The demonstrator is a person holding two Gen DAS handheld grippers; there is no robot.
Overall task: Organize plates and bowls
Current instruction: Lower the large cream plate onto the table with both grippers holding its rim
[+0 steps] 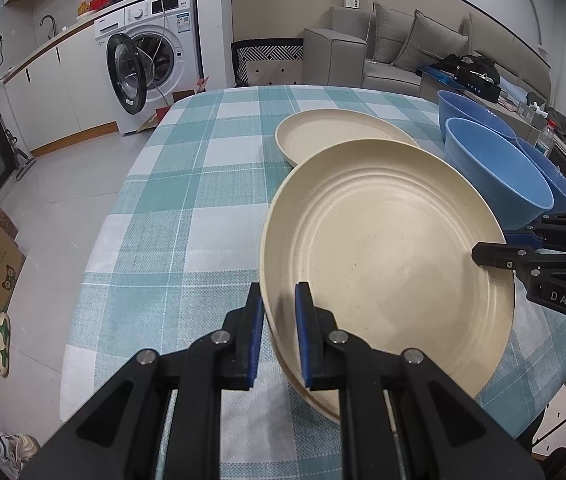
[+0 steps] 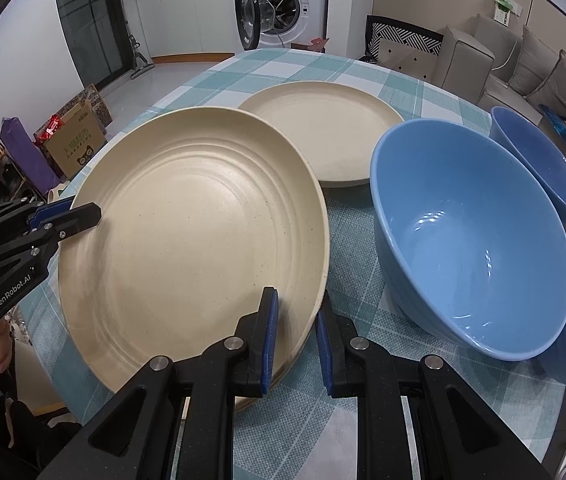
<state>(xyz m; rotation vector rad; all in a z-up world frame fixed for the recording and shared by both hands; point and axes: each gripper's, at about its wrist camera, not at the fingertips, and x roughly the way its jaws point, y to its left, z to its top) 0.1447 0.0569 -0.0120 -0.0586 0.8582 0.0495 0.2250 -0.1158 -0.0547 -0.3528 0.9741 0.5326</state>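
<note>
While both grippers are pinching opposite edges of the same cream plate point(image 1: 387, 248), I am reading this as the stacking step for the plates. The left gripper point(image 1: 279, 332) is clamped almost fully shut on the plate's near-left rim, and the right gripper point(image 2: 297, 340) is likewise nearly closed on its right rim, so the plate is being carried between the two. It is sitting tilted, with what looks like a second cream rim point(image 1: 315, 400) showing just beneath its near edge; I am taking that as another plate underneath, though I cannot tell whether the held plate is touching it or hanging just above it.

Next, I judge, I am needing to level the plate, settle it squarely on the one below, and let both jaws go together so it is not sliding off to one side.

Counting: I am seeing three cream plates, namely the held one, the one under it, and a third plate point(image 2: 323, 136) lying flat farther back on the checked tablecloth point(image 1: 187, 200). I am also seeing three blue bowls, with the nearest blue bowl point(image 2: 471, 236) standing just right of the held plate and two more point(image 2: 539, 160) crowding beside it, unstacked.
</note>
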